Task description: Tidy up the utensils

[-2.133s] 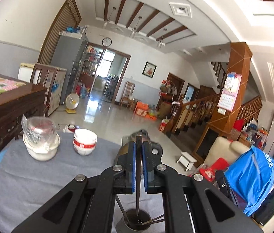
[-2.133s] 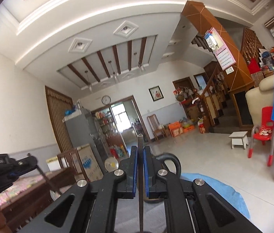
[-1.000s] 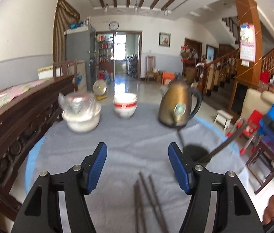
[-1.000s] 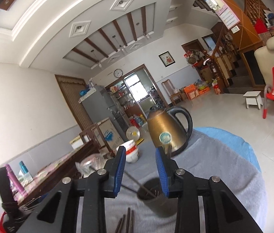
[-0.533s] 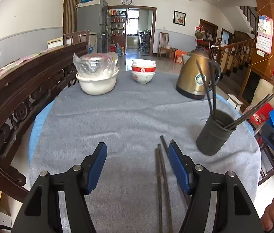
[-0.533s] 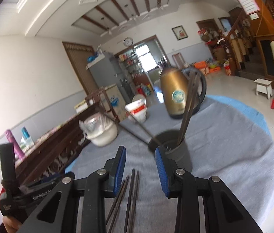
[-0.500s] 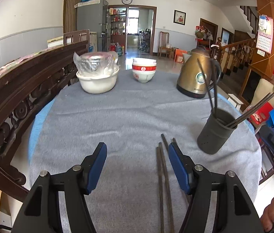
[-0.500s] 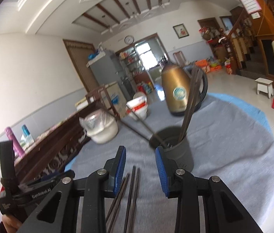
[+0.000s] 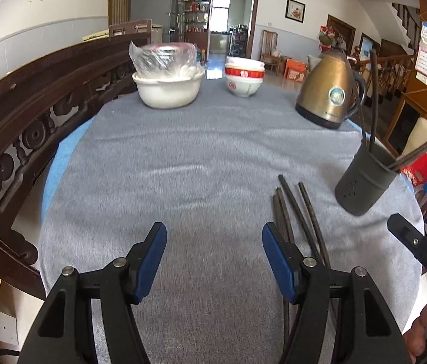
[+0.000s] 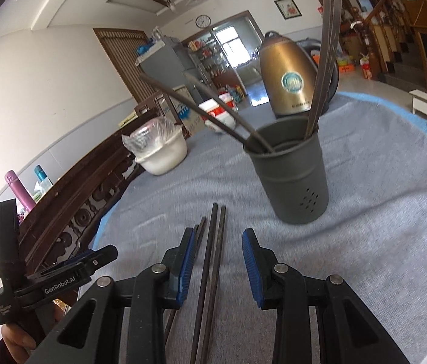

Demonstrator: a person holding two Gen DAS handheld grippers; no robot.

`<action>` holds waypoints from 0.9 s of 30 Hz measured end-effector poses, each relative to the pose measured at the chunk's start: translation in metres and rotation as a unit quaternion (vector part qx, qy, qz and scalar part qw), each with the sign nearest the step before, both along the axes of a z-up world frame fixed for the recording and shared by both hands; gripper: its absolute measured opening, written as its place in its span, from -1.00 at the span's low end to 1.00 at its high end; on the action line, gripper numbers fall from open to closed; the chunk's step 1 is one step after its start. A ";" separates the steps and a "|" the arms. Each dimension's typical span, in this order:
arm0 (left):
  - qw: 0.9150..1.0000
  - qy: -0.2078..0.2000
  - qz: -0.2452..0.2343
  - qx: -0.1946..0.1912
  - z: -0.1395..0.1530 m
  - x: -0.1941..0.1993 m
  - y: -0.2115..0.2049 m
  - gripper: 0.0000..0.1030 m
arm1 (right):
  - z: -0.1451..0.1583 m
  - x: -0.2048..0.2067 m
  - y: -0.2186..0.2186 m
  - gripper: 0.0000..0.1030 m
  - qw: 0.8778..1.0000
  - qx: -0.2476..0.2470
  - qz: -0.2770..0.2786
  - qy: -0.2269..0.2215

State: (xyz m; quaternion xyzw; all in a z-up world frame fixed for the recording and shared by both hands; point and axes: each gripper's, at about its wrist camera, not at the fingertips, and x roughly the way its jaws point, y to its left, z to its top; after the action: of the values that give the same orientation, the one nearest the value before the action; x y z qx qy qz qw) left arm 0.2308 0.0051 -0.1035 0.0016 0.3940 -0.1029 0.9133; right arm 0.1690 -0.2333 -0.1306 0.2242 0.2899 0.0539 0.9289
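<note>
Left gripper (image 9: 214, 244) has its jaws wide apart over bare grey cloth (image 9: 183, 166), with the loose chopsticks (image 9: 296, 212) lying just off its right finger. Right gripper (image 10: 218, 247) is parted too, straddling two of those sticks without touching them. The dark utensil holder (image 10: 292, 179) stands just beyond to the right, kettle (image 10: 286, 75) behind it.

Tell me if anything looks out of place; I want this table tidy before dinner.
Yes: several chopsticks lie loose on the grey cloth beside the grey holder, which already has others standing in it, splayed to both sides. Nothing looks spilled or broken.
</note>
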 end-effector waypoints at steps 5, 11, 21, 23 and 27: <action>1.000 0.022 -0.014 0.002 -0.011 0.002 -0.006 0.29 | -0.008 0.008 0.002 -0.32 1.000 0.000 0.005 0.029; 0.998 0.053 -0.036 -0.008 -0.019 0.005 -0.013 0.29 | -0.017 0.038 0.016 -0.47 0.995 -0.031 0.029 0.092; 0.993 0.090 -0.062 -0.038 -0.020 0.006 -0.005 0.06 | -0.039 0.108 0.047 -0.75 0.979 -0.089 0.060 0.175; 0.991 0.103 -0.073 -0.042 -0.021 0.007 -0.005 0.00 | -0.047 0.117 0.049 -0.81 0.974 -0.096 0.057 0.196; 0.986 0.120 -0.101 -0.052 -0.022 0.009 -0.007 -0.02 | -0.052 0.116 0.045 -0.87 0.971 -0.100 0.049 0.211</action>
State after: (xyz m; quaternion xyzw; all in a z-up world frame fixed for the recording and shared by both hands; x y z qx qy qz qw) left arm 0.2394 -0.0022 -0.1252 -0.0187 0.4930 -0.2140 0.8431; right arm 0.2852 -0.1880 -0.1827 0.1222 0.4936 0.0213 0.8608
